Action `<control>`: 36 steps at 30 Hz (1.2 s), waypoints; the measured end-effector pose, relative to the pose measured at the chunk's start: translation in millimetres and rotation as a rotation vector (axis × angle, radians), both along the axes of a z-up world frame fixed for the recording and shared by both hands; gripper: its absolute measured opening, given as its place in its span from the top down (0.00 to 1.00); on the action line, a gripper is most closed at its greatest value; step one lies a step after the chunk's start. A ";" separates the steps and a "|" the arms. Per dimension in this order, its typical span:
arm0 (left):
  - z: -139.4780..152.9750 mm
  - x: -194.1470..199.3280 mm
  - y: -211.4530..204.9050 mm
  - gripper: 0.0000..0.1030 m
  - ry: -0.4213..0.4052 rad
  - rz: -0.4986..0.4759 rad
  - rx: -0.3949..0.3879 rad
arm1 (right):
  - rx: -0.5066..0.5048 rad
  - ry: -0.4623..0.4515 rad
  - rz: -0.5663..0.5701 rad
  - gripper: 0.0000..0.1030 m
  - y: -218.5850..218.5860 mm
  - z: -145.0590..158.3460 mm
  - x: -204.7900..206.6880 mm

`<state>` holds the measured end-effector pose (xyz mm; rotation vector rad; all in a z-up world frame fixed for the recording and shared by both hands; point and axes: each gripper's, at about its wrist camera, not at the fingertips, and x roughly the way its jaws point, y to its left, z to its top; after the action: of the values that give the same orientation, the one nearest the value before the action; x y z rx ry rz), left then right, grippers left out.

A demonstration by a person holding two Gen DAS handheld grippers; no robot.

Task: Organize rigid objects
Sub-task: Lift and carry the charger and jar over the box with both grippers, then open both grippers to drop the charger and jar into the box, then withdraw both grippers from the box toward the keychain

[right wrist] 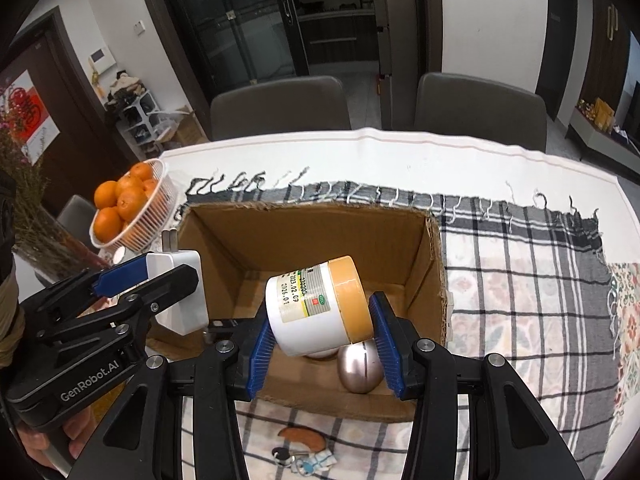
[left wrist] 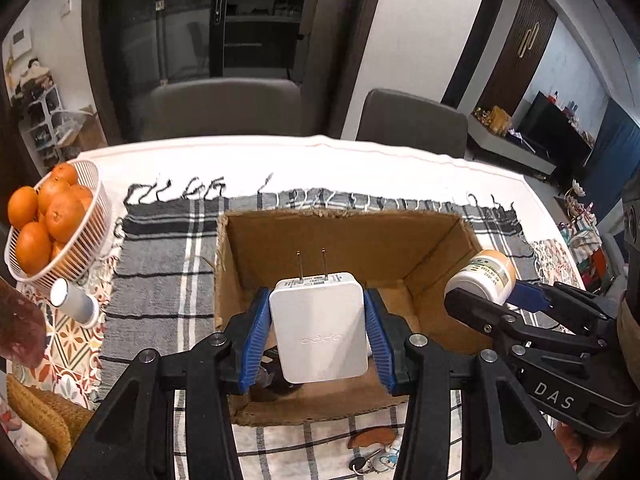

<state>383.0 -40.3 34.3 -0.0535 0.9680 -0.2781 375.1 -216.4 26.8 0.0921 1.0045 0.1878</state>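
Left claw (left wrist: 318, 332): I hold the charger (left wrist: 318, 328) clamped between both pads, prongs forward, above the box (left wrist: 340, 236).
Right claw (right wrist: 320, 336): I grip the jar (right wrist: 318, 308) sideways over the box, above a metal egg (right wrist: 358, 366).

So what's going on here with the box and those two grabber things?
A person is sorting small items into an open cardboard box on a cloth-covered table. The left tool is clamped on a white charger, prongs up, over the box. The right tool holds a white jar with a tan lid, tilted on its side, also above the box. A silver egg-shaped object already lies inside. Neither held item has been released yet.
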 end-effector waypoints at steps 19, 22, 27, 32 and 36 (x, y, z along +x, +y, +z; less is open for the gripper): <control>-11.9 -11.8 0.3 0.55 0.003 -0.005 0.005 | 0.024 0.062 0.008 0.51 -2.5 -27.8 0.6; -7.3 -21.5 2.1 0.55 -0.013 -0.002 0.007 | 0.028 0.040 0.009 0.51 -2.2 -23.7 -7.3; -0.8 -41.9 4.4 0.55 -0.040 -0.010 -0.002 | 0.014 -0.029 -0.005 0.51 -1.5 -10.2 -28.7; 3.6 -61.2 5.4 0.55 -0.070 -0.022 -0.004 | 0.026 -0.047 -0.006 0.51 -1.7 -3.1 -47.5; 3.3 -73.8 6.8 0.55 -0.078 -0.028 -0.011 | 0.022 -0.051 -0.016 0.51 -2.2 -1.7 -60.3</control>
<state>309.2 -33.4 37.6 -0.0389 0.8898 -0.3096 314.9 -218.6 25.0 0.1148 0.9507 0.1862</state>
